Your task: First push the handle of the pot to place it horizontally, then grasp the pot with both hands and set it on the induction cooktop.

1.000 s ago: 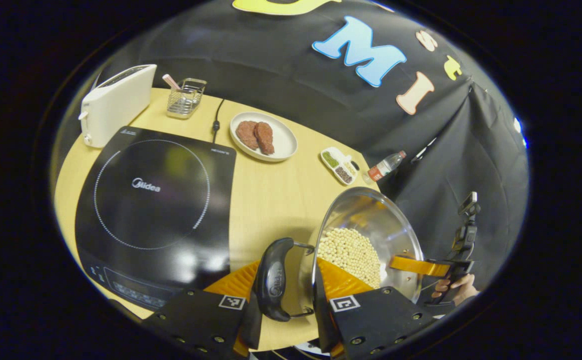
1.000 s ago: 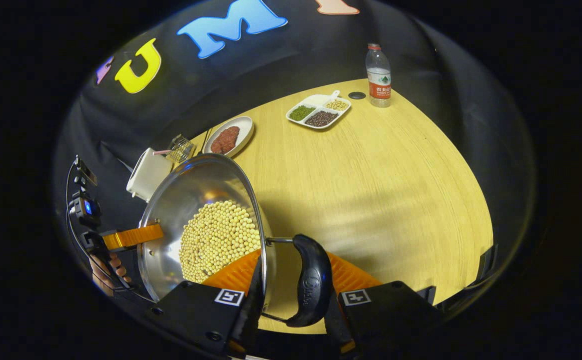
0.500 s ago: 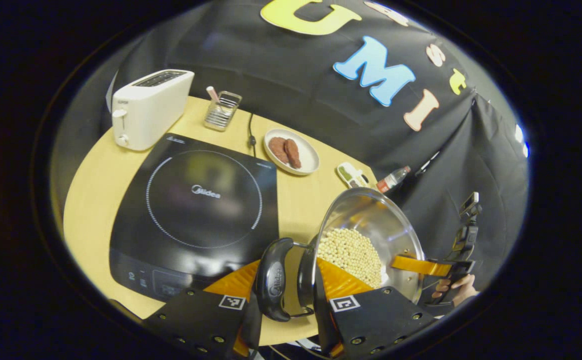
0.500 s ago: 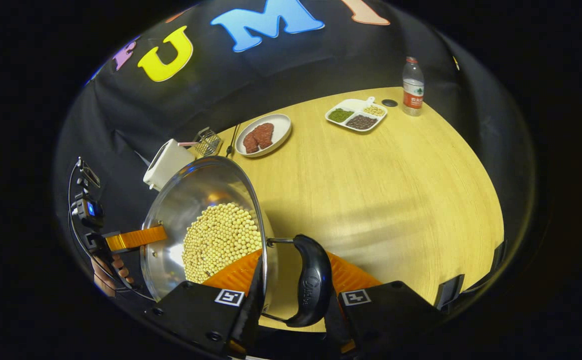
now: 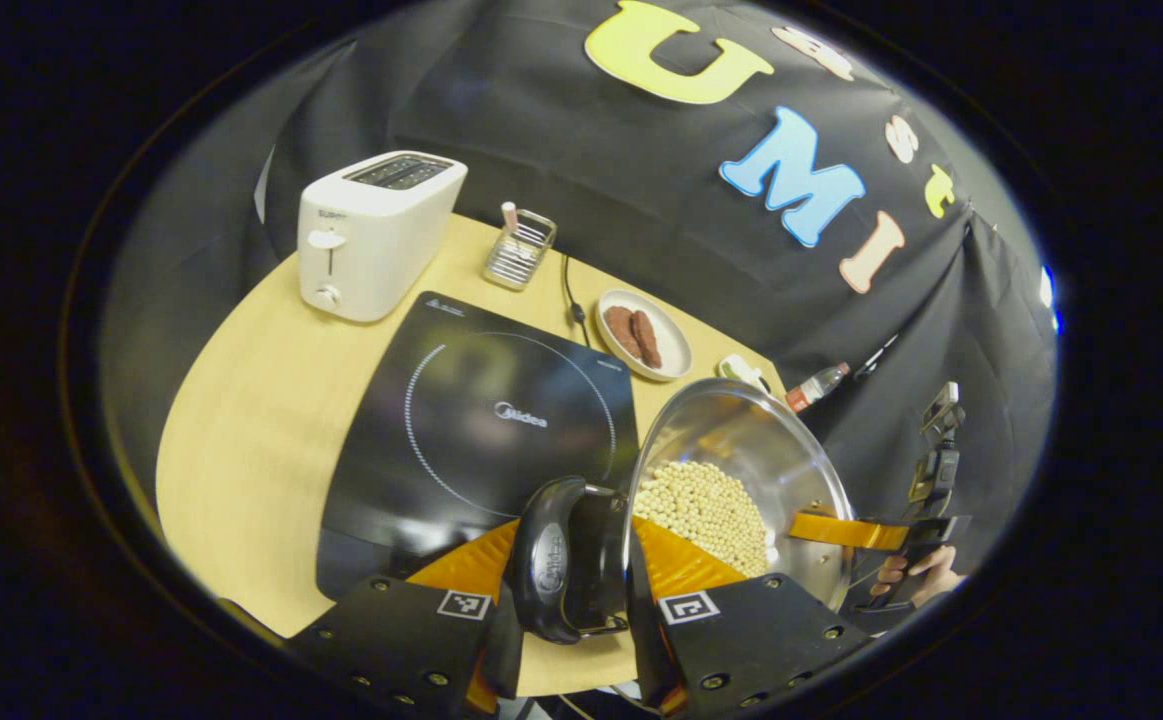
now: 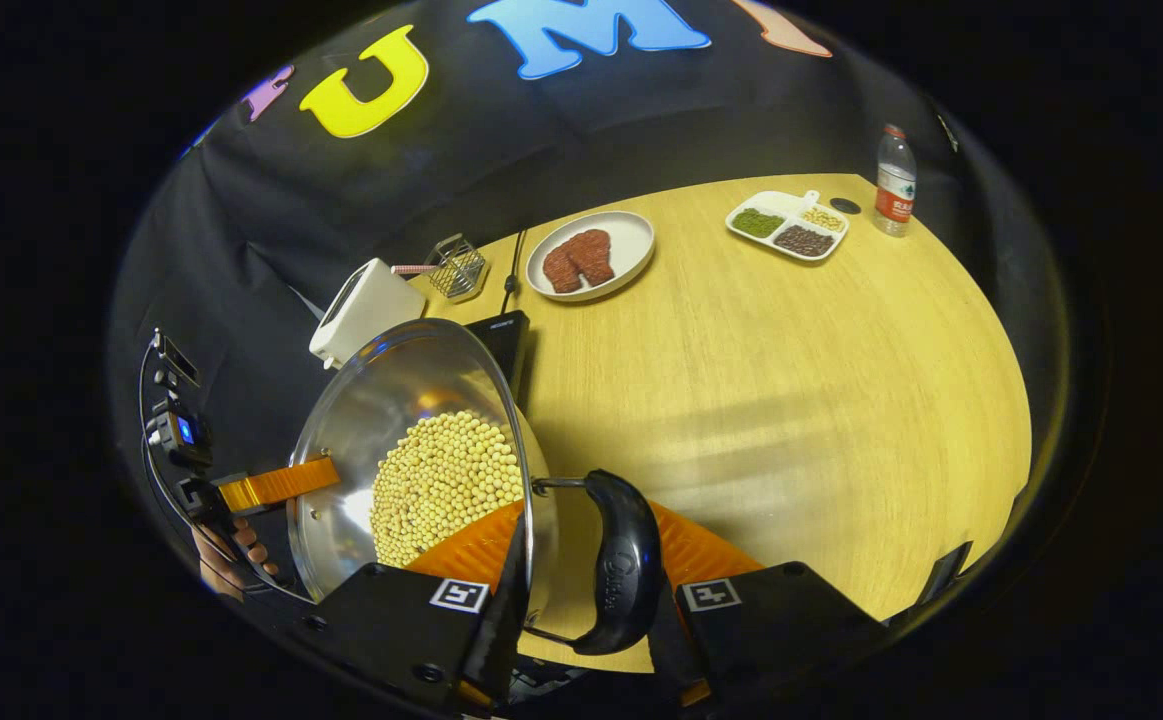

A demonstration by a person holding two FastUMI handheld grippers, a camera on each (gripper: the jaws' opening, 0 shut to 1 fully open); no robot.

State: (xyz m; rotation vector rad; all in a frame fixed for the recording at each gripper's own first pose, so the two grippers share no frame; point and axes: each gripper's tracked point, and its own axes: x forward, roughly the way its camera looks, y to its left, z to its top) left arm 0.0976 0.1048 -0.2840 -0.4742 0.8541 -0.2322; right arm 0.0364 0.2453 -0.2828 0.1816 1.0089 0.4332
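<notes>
Pot (image 5: 741,470) of pale, probably soy, beans (image 5: 706,510), between both grippers.

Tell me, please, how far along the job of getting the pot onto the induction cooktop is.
Done: each claw has closed over the pot's wall beside a handle, the left claw at one black handle and the right claw opposite. In hand: the pot, holding pale beans, hangs by the induction cooktop, partly over its near corner. Left: centring it on the ring and setting it down.
</notes>
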